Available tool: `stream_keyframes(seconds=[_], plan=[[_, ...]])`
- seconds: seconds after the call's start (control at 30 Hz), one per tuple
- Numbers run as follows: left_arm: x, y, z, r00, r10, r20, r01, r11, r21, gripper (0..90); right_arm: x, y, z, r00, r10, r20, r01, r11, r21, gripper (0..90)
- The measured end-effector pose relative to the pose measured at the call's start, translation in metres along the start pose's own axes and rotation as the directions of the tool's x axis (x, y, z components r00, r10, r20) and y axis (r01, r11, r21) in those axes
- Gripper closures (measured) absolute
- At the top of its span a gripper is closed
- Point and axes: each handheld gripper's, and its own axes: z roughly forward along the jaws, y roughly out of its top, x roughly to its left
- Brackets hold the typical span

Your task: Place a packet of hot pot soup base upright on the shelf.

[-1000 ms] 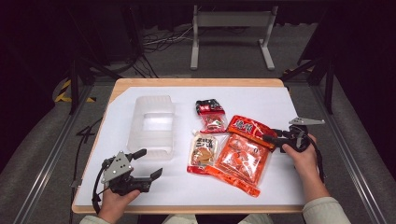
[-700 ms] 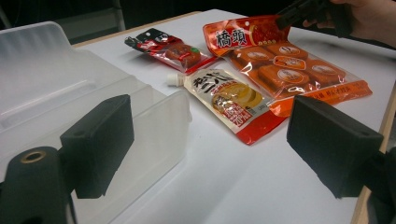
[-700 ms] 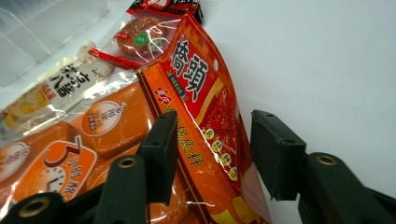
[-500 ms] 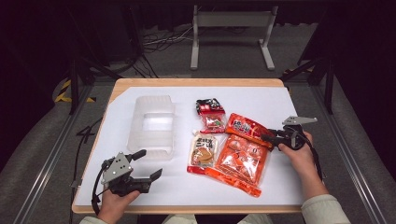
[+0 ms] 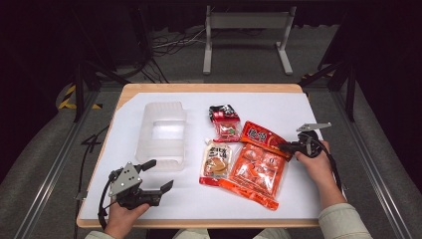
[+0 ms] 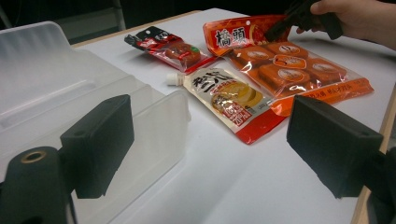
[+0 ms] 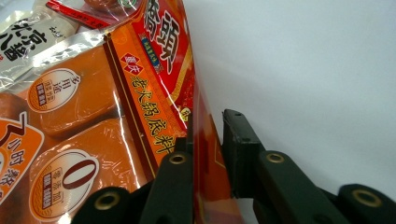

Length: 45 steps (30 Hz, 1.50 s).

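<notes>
A large orange snack bag (image 5: 259,167) lies on the white table top (image 5: 298,107), right of centre. My right gripper (image 5: 282,147) is at the bag's upper right edge. In the right gripper view the jaws (image 7: 208,135) stand close together with the bag's edge (image 7: 205,140) rising between them. A sauce pouch (image 5: 216,162) with a spout lies left of the bag, and a small red packet (image 5: 226,124) lies behind it. My left gripper (image 5: 160,174) rests open near the front left, holding nothing, just in front of a clear plastic container (image 5: 161,132).
In the left gripper view the container's near wall (image 6: 154,135) stands close behind the left jaw, with the sauce pouch (image 6: 229,98) and orange bag (image 6: 299,70) beyond. The wooden table edge (image 5: 199,221) runs along the front. Bare white surface lies between my left gripper and the pouch.
My right gripper has slid left onto the orange bag's edge and its jaws have drawn together on it. The left gripper has stayed still and open.
</notes>
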Motion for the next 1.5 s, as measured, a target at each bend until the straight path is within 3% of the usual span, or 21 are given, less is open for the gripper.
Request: stream_keyframes(seconds=[0.07, 0.3, 0.4, 0.57, 0.67, 0.73, 0.8, 0.97, 1.13, 1.2, 1.27, 1.37, 1.5], plan=[[0.0, 0.001, 0.001, 1.0, 0.006, -0.002, -0.006, 1.0, -0.007, 16.0, 0.003, 0.001, 0.0, 0.9998, -0.018, 0.007, 0.018, 1.0, 0.007, 89.7], [0.0, 0.005, 0.003, 0.9993, -0.027, 0.028, 0.027, 0.9994, -0.022, 23.2, 0.005, 0.002, -0.003, 0.9994, -0.028, 0.019, 0.028, 1.0, 0.002, 90.0], [-0.003, 0.008, 0.006, 0.9999, -0.015, 0.009, 0.015, 0.9998, -0.012, 23.5, 0.007, 0.004, -0.008, 0.9992, -0.033, 0.022, 0.033, 0.999, -0.012, 90.0], [-0.006, 0.014, 0.011, 0.998, -0.034, 0.053, 0.034, 0.9994, -0.009, 26.7, 0.01, 0.007, -0.019, 0.999, -0.034, 0.03, 0.035, 0.999, -0.034, 90.0], [-0.007, 0.021, 0.016, 0.9981, -0.033, 0.051, 0.034, 0.9993, -0.013, 29.8, 0.011, 0.01, -0.03, 0.9994, -0.028, 0.021, 0.029, 0.998, -0.061, 90.0], [-0.009, 0.023, 0.021, 0.9991, -0.032, 0.028, 0.032, 0.9995, -0.002, 35.4, 0.011, 0.012, -0.032, 0.9995, -0.026, 0.019, 0.027, 0.997, -0.07, 90.0], [-0.012, 0.03, 0.033, 0.9995, -0.021, 0.025, 0.021, 0.9998, 0.001, 36.0, 0.014, 0.016, -0.038, 0.9995, -0.029, 0.01, 0.03, 0.996, -0.084, 90.0], [-0.015, 0.042, 0.048, 0.9968, -0.021, 0.077, 0.021, 0.9998, 0.007, 31.6, 0.018, 0.02, -0.05, 0.9993, -0.038, -0.006, 0.037, 0.992, -0.117, 90.0], [-0.011, 0.041, 0.058, 0.9925, -0.013, 0.122, 0.017, 0.9993, -0.034, 31.5, 0.026, 0.025, -0.063, 0.9982, -0.059, -0.011, 0.057, 0.988, -0.147, 90.0], [-0.009, 0.042, 0.061, 0.9903, -0.027, 0.137, 0.031, 0.9991, -0.03, 29.6, 0.03, 0.028, -0.068, 0.9976, -0.067, -0.017, 0.063, 0.985, -0.162, 90.0], [-0.008, 0.043, 0.064, 0.9916, -0.048, 0.12, 0.05, 0.9986, -0.014, 23.1, 0.032, 0.029, -0.074, 0.9976, -0.061, -0.032, 0.054, 0.983, -0.175, 90.0], [-0.006, 0.044, 0.067, 0.9883, -0.081, 0.129, 0.083, 0.9965, -0.011, 20.5, 0.038, 0.032, -0.082, 0.9967, -0.071, -0.039, 0.062, 0.979, -0.193, 90.0], [-0.005, 0.047, 0.071, 0.9861, -0.084, 0.143, 0.086, 0.9963, -0.008, 18.8, 0.046, 0.036, -0.09, 0.9942, -0.099, -0.041, 0.088, 0.974, -0.208, 90.0]])
